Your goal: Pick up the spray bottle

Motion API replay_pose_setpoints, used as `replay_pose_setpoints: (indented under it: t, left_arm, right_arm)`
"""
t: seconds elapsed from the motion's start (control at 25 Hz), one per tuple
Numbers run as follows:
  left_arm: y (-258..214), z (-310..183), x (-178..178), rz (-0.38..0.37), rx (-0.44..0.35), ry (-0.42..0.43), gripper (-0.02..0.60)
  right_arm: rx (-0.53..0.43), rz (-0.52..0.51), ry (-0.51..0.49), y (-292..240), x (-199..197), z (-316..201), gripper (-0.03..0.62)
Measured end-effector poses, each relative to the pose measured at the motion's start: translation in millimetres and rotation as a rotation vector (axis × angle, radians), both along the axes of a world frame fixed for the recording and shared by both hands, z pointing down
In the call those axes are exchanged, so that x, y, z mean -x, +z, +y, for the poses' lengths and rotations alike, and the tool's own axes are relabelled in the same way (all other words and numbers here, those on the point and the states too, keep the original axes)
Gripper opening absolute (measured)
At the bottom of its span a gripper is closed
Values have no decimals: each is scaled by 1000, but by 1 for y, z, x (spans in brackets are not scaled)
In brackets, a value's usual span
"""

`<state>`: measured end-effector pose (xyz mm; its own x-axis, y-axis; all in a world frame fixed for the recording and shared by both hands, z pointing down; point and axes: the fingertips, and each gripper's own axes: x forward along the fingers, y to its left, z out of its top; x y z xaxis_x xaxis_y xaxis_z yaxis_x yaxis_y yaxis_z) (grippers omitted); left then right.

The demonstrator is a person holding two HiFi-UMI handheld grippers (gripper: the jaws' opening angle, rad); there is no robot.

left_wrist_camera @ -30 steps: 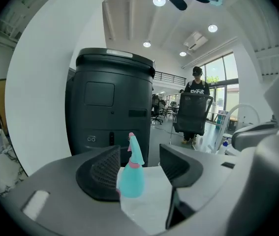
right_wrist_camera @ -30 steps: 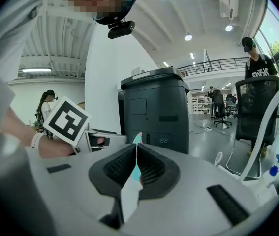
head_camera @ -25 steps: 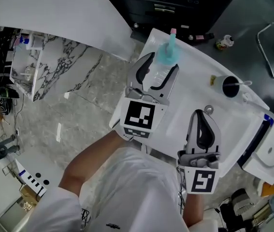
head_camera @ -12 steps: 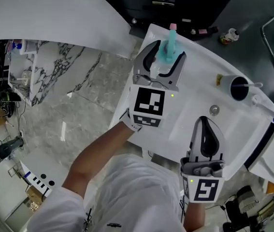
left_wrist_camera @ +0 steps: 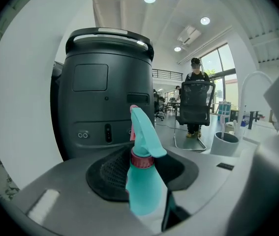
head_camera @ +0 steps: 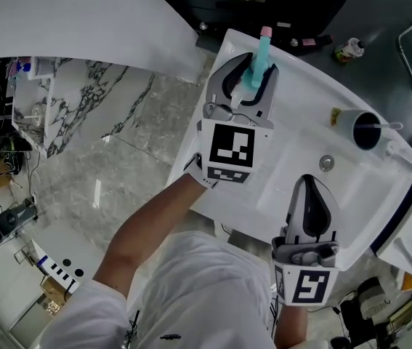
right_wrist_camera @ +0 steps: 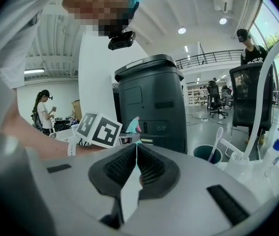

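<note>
The spray bottle (head_camera: 261, 55) has a teal trigger head, a pink nozzle and a clear body, and stands upright at the far left corner of the white sink counter (head_camera: 304, 93). My left gripper (head_camera: 253, 70) reaches around it; its jaws are closing and the pads lie against both sides of the body. In the left gripper view the spray bottle (left_wrist_camera: 143, 181) fills the gap between the jaws. My right gripper (head_camera: 314, 186) hovers over the counter's near edge, shut with nothing in it; in its own view the right gripper (right_wrist_camera: 136, 150) shows the tips touching.
A dark cup with a toothbrush (head_camera: 365, 129) stands on the right, near the faucet (right_wrist_camera: 260, 97) and a pump bottle (right_wrist_camera: 277, 144). A tall black machine (left_wrist_camera: 107, 97) rises just behind the bottle. A drain (head_camera: 327, 162) sits in the basin. Marble floor lies to the left.
The left gripper slid forward and down around the bottle, and its jaws narrowed onto it. The right gripper sank a little and stayed shut.
</note>
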<state>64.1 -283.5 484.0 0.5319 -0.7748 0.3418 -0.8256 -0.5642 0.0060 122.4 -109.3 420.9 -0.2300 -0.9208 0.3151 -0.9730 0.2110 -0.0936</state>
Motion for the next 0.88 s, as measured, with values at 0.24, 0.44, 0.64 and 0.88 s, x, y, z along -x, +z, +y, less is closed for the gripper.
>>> replay_pose_setpoints:
  t: [0.24,0.44,0.64,0.88]
  left_arm:
    - [-2,0,2,-5,1,0,141]
    - [-17,6,10,15,-11,-4,138]
    - [-38,21,25,30,-23,-4,138]
    - [-76,46,54,52,-56,-17,137]
  right_arm:
    - [-26,5,-1,-8,1,4,6]
    - [-35,13,4,-14,-1,14,6]
    - [-46,26,-2,-27,3,23,6]
    - [-79,23,3,-47,8,32,6]
